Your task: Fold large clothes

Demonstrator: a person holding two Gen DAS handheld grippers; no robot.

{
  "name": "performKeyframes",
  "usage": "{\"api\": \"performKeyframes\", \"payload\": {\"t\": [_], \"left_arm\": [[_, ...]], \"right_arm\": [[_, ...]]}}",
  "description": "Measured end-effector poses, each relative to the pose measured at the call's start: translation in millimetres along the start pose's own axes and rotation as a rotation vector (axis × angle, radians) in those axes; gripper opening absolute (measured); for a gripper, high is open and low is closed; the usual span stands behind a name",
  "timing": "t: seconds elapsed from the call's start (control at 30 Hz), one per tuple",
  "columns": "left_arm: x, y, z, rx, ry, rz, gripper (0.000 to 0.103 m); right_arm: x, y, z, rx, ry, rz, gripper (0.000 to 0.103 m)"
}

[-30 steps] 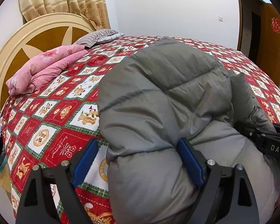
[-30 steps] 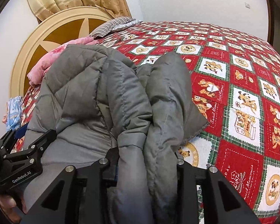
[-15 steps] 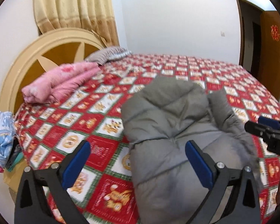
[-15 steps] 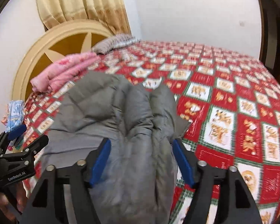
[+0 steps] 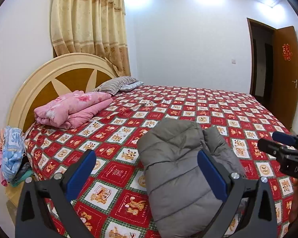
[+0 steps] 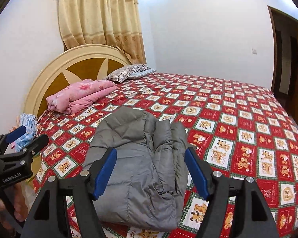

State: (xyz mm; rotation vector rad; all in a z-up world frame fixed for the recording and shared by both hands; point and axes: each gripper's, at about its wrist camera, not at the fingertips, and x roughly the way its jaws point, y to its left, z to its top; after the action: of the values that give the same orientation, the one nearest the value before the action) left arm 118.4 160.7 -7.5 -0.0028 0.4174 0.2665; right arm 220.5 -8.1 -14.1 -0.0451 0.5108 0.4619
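Observation:
A grey puffer jacket (image 5: 180, 170) lies folded in a compact bundle near the front edge of the bed; it also shows in the right wrist view (image 6: 141, 162). My left gripper (image 5: 147, 170) is open and empty, held above and in front of the jacket, its right finger over the jacket. My right gripper (image 6: 151, 172) is open and empty, held above the jacket, apart from it. Each gripper shows at the edge of the other's view.
The bed has a red patterned bedspread (image 5: 218, 111). A folded pink quilt (image 5: 73, 109) and a striped pillow (image 5: 115, 84) lie by the round headboard (image 5: 49, 79). A pile of clothes (image 5: 12, 154) sits left of the bed. A wooden door (image 5: 286, 75) stands at right.
Both grippers let go of the jacket and drew back and up from it. The right gripper's jaws opened. The jacket now lies alone on the bed.

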Motion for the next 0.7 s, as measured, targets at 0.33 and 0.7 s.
{"api": "performKeyframes", "payload": {"t": [0.33, 0.7], "left_arm": [[-2.8, 2.7, -4.7, -0.003, 0.004, 0.006, 0.103], [-4.0, 3.2, -6.4, 0.001, 0.006, 0.006, 0.103]], "right_arm": [[-5.5, -0.4, 0.5, 0.011, -0.005, 0.009, 0.071], [0.0, -2.4, -3.7, 0.025, 0.008, 0.018, 0.072]]}}
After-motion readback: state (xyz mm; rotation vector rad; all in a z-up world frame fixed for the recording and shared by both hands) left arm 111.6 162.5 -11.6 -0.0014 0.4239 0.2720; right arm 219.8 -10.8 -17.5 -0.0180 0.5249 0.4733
